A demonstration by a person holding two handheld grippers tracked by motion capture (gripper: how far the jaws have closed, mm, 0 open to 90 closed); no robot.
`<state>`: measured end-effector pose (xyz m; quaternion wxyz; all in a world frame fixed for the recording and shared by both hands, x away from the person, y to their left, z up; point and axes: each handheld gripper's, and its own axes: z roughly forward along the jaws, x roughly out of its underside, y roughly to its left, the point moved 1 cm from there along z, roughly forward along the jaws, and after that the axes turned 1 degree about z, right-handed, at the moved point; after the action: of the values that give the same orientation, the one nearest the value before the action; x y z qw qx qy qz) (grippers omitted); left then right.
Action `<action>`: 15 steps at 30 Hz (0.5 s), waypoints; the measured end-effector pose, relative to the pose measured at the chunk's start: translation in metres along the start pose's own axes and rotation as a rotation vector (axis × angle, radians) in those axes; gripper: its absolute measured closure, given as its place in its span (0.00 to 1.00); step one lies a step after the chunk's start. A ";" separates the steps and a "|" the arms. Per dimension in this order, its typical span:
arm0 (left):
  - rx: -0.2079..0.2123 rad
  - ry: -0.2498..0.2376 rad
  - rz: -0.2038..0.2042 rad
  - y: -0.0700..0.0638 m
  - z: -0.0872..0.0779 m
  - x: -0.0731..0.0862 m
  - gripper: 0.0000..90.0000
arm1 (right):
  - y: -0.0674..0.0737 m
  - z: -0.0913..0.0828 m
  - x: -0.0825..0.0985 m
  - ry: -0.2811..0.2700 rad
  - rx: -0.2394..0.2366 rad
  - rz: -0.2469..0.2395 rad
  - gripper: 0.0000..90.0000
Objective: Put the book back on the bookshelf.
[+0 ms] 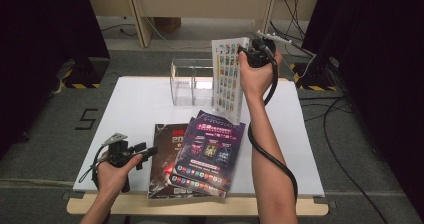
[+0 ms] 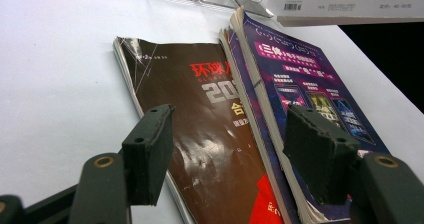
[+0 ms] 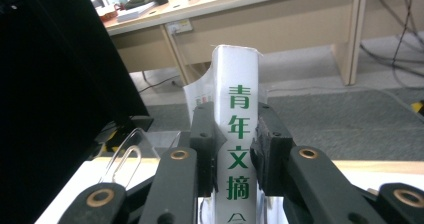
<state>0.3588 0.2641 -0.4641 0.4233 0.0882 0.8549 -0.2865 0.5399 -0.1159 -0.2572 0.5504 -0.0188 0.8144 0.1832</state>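
White table (image 1: 140, 104) carries a clear acrylic rack (image 1: 192, 81) at its far edge. Just right of the rack, the right claw (image 1: 248, 51) grips a white book (image 1: 227, 79) upright by its spine. Left claw (image 1: 145, 151) hangs open, well nearer the person.

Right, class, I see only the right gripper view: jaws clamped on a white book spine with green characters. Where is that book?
Observer: The white book is held upright in the right gripper, by the right end of the clear plastic box.
Operator: And the left gripper?
Observer: The left gripper is open, low beside the dark brown magazine, holding nothing.
Operator: Anything else lying there?
Observer: A purple magazine overlaps the brown one.
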 end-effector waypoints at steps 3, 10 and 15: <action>-0.001 0.001 0.000 0.000 0.001 0.000 0.40 | 0.002 0.002 -0.003 -0.015 0.014 -0.006 0.82; 0.001 0.004 0.004 0.000 0.001 0.001 0.40 | 0.004 0.006 -0.008 -0.053 0.027 -0.008 0.82; 0.001 0.005 0.003 0.000 0.002 0.002 0.40 | 0.003 0.011 -0.008 -0.059 0.023 -0.005 0.82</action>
<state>0.3591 0.2623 -0.4664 0.4215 0.0902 0.8558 -0.2860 0.5520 -0.1112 -0.2529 0.5747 -0.0089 0.7998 0.1731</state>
